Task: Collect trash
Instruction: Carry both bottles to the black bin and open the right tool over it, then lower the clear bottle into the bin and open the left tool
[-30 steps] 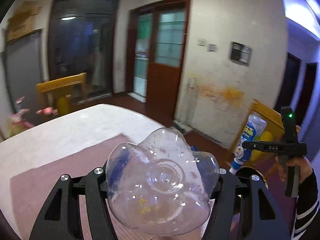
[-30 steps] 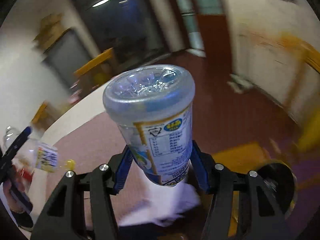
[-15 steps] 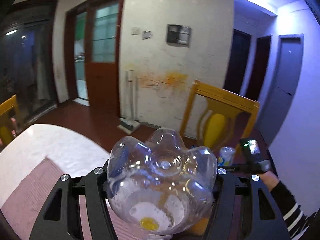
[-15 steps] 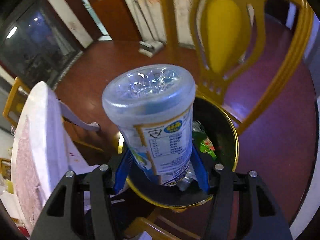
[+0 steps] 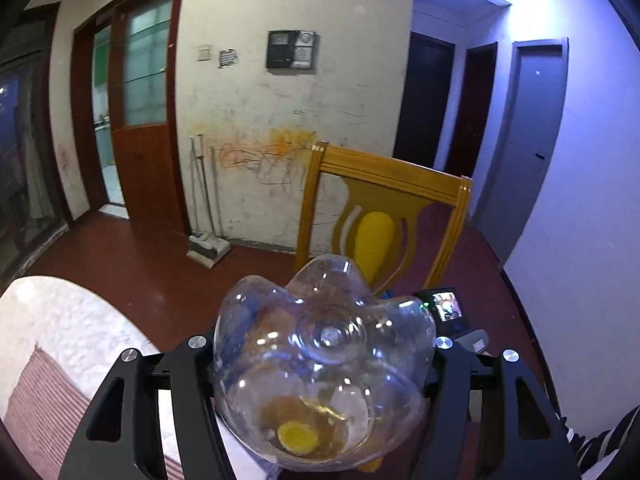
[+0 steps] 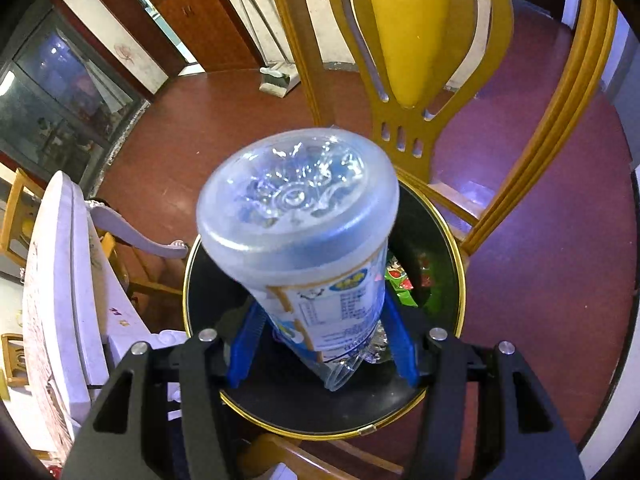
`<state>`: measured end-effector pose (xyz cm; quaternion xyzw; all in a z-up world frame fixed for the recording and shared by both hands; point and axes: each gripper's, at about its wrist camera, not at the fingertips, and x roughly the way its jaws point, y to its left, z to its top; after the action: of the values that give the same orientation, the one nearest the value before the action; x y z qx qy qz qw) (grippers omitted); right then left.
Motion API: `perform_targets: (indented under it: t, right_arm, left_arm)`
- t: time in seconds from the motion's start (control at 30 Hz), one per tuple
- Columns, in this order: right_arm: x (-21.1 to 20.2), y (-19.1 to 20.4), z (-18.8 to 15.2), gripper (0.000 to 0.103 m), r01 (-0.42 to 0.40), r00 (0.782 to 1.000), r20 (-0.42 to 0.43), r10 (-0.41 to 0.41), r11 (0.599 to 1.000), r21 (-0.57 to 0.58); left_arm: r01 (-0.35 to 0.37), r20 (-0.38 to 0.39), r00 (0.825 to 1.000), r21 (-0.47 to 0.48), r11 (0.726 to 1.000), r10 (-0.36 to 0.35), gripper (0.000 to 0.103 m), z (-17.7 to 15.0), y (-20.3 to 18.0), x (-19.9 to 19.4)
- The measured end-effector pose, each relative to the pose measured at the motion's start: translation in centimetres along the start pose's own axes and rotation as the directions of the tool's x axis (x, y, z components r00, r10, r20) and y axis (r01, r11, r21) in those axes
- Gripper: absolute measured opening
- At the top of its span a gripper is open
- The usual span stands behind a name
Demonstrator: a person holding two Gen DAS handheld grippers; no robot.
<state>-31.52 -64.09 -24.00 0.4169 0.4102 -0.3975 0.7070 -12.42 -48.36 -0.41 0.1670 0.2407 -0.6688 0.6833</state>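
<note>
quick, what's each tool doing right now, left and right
Left tool: closed on a clear plastic bottle.
Right tool: closed on a labelled plastic bottle, above the black trash bin.

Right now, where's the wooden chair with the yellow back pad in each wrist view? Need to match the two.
Left wrist: the wooden chair stands right of centre, against the scribbled wall, behind the clear bottle in the left gripper.
Right wrist: the same chair fills the top and right, just beyond the black bin.
Shared landmark: the white dustpan on the red floor by the wall, also at.
</note>
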Motion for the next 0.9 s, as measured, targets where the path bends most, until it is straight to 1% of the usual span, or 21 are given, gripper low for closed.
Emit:
perform_targets:
  t: [0.13, 0.33, 0.43, 0.6, 0.67, 0.7, 0.73, 0.77, 0.8, 0.83, 0.9]
  right_arm:
    - [0.3, 0.1, 0.5, 0.056, -0.001, 1.0, -0.006, 0.001, 1.0, 0.003]
    - [0.5, -0.8, 1.0, 0.056, -0.002, 1.0, -0.013, 0.002, 1.0, 0.008]
    - [0.5, -0.7, 0.9, 0.056, 0.013, 1.0, -0.017, -0.013, 1.0, 0.001]
    - [1.0, -0.3, 0.9, 0.056, 0.058, 0.998, -0.028, -0.059, 0.998, -0.022]
    - [1.6, 0.0, 0.9, 0.057, 0.064, 0.996, -0.051, -0.066, 0.997, -0.039]
    - [2.0, 0.2, 0.9, 0.066, 0.072, 0.994, -0.075, -0.076, 0.996, -0.053]
    - [2.2, 0.3, 0.9, 0.08, 0.083, 0.992, -0.088, -0.088, 0.995, -0.06]
    - [2.2, 0.6, 0.9, 0.082, 0.099, 0.991, -0.084, -0.104, 0.993, -0.067]
    - [2.1, 0.6, 1.0, 0.083, 0.097, 0.992, -0.073, -0.102, 0.993, -0.069]
    - [1.8, 0.6, 1.1, 0.087, 0.092, 0.993, -0.063, -0.096, 0.994, -0.062]
    - [1.4, 0.3, 1.4, 0.088, 0.095, 0.995, -0.04, -0.096, 0.995, -0.041]
  left_arm:
    - [0.019, -0.008, 1.0, 0.015, 1.0, -0.019, 0.061, 0.1, -0.9, 0.6]
    - [0.035, -0.018, 0.999, 0.029, 0.999, -0.035, 0.061, 0.5, -1.8, 1.9]
    - [0.042, -0.024, 0.999, 0.034, 0.999, -0.042, 0.061, 0.6, -2.1, 2.3]
    - [0.049, -0.028, 0.998, 0.042, 0.998, -0.048, 0.061, 0.7, -2.4, 2.6]
    - [0.049, -0.028, 0.998, 0.043, 0.998, -0.048, 0.061, 0.7, -2.5, 2.6]
    - [0.05, -0.028, 0.998, 0.044, 0.998, -0.048, 0.061, 0.7, -2.6, 2.6]
    - [0.051, -0.029, 0.998, 0.046, 0.998, -0.049, 0.061, 0.7, -2.6, 2.6]
    - [0.052, -0.031, 0.998, 0.048, 0.998, -0.05, 0.061, 0.6, -2.7, 2.6]
    - [0.052, -0.032, 0.998, 0.05, 0.997, -0.051, 0.061, 0.6, -2.7, 2.6]
    - [0.053, -0.034, 0.998, 0.052, 0.997, -0.051, 0.061, 0.6, -2.8, 2.6]
    - [0.057, -0.037, 0.998, 0.056, 0.997, -0.055, 0.061, 0.6, -3.1, 2.7]
